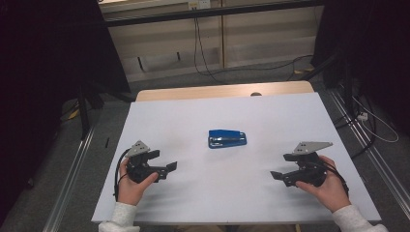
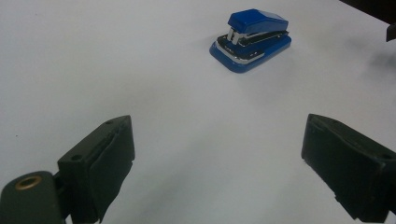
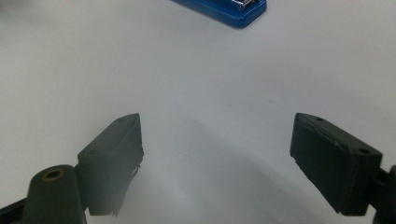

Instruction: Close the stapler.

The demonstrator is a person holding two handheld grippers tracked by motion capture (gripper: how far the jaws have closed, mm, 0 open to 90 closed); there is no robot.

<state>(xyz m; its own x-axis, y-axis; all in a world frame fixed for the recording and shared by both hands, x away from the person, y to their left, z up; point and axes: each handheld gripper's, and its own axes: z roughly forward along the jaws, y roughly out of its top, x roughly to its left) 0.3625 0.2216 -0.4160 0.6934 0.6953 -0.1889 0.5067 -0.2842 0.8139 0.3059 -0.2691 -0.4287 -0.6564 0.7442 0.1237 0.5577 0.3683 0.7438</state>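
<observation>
A blue stapler (image 1: 227, 138) lies shut near the middle of the white table (image 1: 193, 116). My left gripper (image 1: 164, 162) rests at the front left, held in a hand, jaws wide apart and empty. In the left gripper view the stapler (image 2: 251, 39) sits ahead and to the right of the open gripper (image 2: 217, 156). My right gripper (image 1: 285, 166) is at the front right, pointing left, also open and empty. In the right gripper view the stapler's base (image 3: 224, 9) shows at the top edge, well ahead of the gripper (image 3: 217, 154).
The white table has a wooden strip (image 1: 222, 90) along its far edge. Beyond it are cables (image 1: 203, 53) on the floor and dark stands at both sides. Metal rails (image 1: 367, 145) run along the table's right side.
</observation>
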